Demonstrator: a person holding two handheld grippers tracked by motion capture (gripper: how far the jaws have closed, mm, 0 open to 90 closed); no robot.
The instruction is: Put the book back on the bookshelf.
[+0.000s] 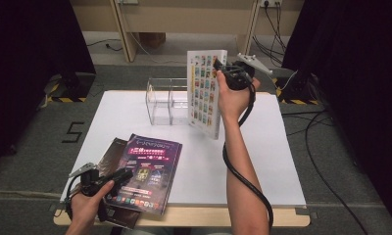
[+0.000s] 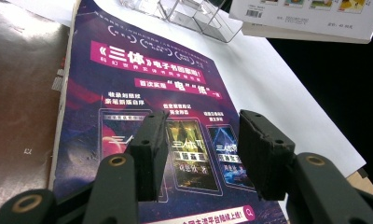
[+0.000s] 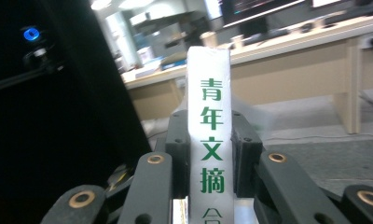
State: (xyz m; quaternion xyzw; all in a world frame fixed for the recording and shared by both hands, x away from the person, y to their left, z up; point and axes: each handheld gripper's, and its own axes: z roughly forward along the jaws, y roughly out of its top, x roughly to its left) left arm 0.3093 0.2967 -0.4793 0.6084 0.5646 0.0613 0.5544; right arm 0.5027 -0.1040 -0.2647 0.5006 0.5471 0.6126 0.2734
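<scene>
We see a lab or office: black curtains (image 1: 32, 58) flank the counter (image 1: 262, 161), with desks (image 3: 315, 51) and monitors (image 3: 264, 11) beyond.

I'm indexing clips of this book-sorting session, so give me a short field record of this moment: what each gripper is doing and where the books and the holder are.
right gripper: shut on white book, held upright above the table
left gripper: open, over purple magazine, not gripping
purple magazine: flat on white table, near edge, atop a brown book
clear holder: far side of the table, beside the white book
</scene>
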